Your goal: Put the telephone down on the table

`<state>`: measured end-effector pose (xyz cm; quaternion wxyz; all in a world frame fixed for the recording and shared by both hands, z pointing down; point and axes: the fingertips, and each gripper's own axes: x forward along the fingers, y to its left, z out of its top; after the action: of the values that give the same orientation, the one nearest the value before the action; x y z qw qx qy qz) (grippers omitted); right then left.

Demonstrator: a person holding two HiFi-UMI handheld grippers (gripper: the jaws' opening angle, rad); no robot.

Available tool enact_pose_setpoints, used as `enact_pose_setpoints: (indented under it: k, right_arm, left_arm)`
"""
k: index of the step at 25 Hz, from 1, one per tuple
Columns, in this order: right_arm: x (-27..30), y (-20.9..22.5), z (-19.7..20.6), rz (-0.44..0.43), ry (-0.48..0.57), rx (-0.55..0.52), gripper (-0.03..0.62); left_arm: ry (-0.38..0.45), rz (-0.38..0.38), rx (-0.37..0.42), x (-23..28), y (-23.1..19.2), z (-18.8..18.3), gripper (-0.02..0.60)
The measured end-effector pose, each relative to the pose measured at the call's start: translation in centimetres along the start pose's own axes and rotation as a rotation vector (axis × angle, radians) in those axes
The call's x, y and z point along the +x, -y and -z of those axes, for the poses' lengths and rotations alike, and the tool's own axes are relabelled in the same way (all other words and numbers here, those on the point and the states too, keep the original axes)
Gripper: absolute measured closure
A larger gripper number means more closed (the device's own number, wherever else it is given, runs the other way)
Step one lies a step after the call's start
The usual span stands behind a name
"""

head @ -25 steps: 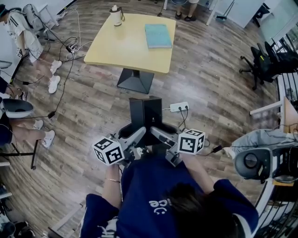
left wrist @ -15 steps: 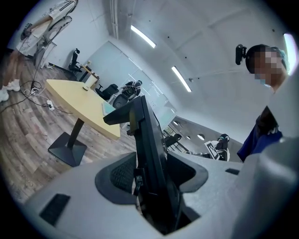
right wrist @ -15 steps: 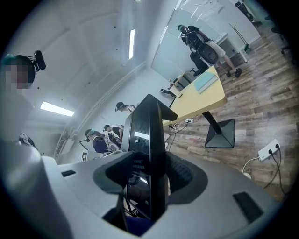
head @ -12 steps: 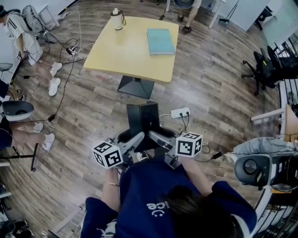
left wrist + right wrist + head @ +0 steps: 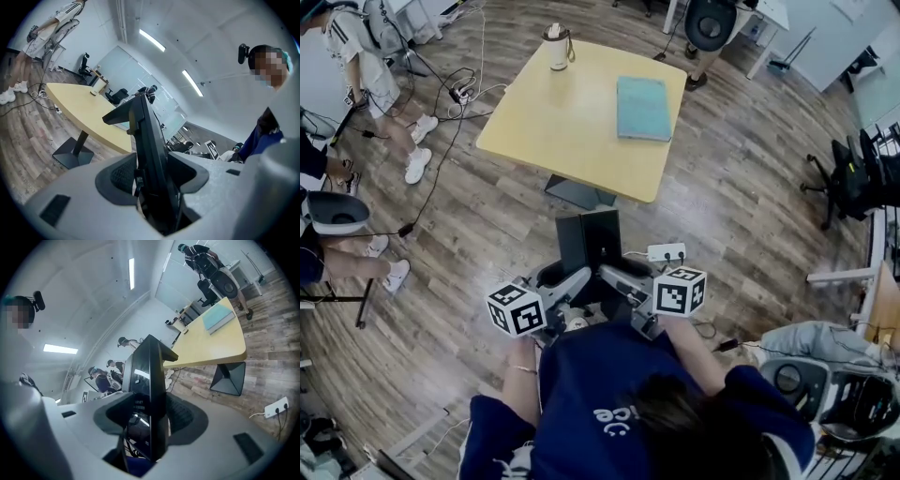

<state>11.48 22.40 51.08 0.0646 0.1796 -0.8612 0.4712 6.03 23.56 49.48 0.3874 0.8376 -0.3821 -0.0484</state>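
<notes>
Both jaw pairs clamp telephone point(image 5: 589, 241), left gripper point(image 5: 574, 279) and right gripper point(image 5: 619, 275) either side; table point(image 5: 572, 122) near edge closer than second ago; carry unfinished.

Brightly and evenly lit from above by long white ceiling strip lights point(image 5: 152, 40), visible in both gripper views. Only soft, faint shadow beneath the pale yellow square counter point(image 5: 572, 112) on the brown wood-plank floor point(image 5: 487, 234). Heavy fisheye bending toward all edges, with black rounded corners in the gripper views. Pale glare streaks on the glossy black telephone point(image 5: 146, 394). Nearest foreground out of focus there, head view slightly soft.
</notes>
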Motion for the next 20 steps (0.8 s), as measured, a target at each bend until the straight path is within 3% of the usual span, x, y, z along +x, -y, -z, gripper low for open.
enact_pose_setpoints:
  k: [12, 20]
  right_arm:
    - [-0.7, 5.1, -7.7, -0.047, -0.051, -0.024, 0.372]
    - [-1.6, 7.6, -10.0, -0.042, -0.061, -0.038, 0.372]
  left_arm:
    - [0.047, -0.067, -0.031, 7.8, -1.4, -4.0, 0.374]
    - [0.057, -0.072, -0.06, 11.2, -1.8, -4.7, 0.374]
